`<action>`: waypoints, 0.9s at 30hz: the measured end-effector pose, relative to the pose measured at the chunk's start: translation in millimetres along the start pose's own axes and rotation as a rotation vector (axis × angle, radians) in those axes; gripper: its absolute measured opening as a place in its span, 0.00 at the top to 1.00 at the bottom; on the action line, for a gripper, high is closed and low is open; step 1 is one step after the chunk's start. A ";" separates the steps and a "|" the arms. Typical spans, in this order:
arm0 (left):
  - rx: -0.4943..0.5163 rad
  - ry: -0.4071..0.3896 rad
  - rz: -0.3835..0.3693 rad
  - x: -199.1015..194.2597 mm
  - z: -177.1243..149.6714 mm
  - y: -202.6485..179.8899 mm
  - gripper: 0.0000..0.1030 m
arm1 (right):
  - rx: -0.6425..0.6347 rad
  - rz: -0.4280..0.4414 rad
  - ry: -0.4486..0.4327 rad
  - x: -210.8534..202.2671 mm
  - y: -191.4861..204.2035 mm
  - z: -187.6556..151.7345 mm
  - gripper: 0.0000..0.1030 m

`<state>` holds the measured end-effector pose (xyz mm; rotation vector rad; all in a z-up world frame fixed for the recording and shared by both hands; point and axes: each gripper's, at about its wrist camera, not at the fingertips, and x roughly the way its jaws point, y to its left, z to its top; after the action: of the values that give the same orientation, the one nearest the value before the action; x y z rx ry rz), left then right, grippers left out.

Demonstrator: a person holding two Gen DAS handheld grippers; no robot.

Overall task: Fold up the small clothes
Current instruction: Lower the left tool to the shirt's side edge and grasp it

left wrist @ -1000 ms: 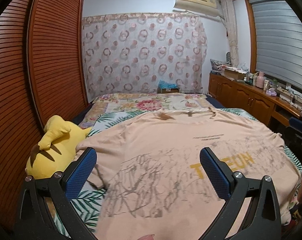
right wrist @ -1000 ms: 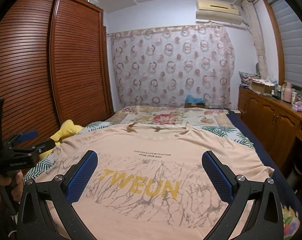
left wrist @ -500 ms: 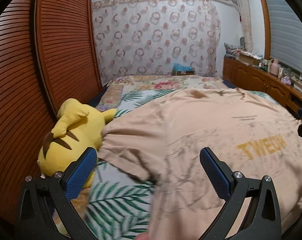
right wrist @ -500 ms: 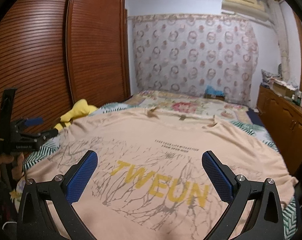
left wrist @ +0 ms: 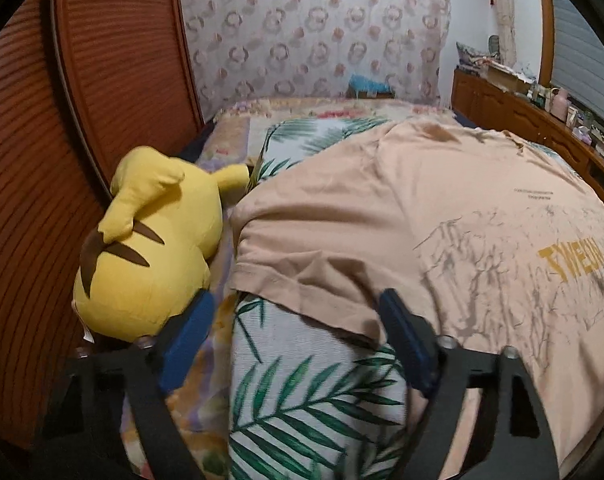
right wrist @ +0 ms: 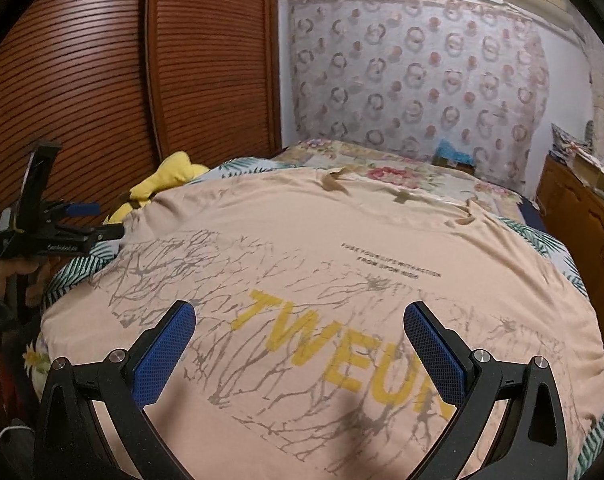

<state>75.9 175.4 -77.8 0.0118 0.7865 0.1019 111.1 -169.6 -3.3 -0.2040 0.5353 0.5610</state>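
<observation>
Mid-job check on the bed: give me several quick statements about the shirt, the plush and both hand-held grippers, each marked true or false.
1. The peach T-shirt lies spread print-up on the bed. True.
2. The left hand-held gripper is clamped on the sleeve. False: its jaws have just been closing, yet its pads stand apart, the sleeve hem just ahead of them.
3. The yellow plush toy sits beside the sleeve, against the wooden wardrobe. True.
4. The right hand-held gripper holds a fold of cloth. False: it is open over the yellow lettering.
5. The shirt is folded in half. False: it lies unfolded.

Yellow plush toy (left wrist: 149, 240) beside wardrobe (left wrist: 113, 64)
</observation>
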 end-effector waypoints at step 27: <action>-0.102 0.089 -0.128 30.0 19.3 44.3 0.96 | -0.042 0.044 0.025 19.3 13.6 4.2 0.00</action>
<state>106.8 222.9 -83.2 -0.1401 0.8682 0.0214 119.2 -148.2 -10.6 -0.2396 0.5534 0.6131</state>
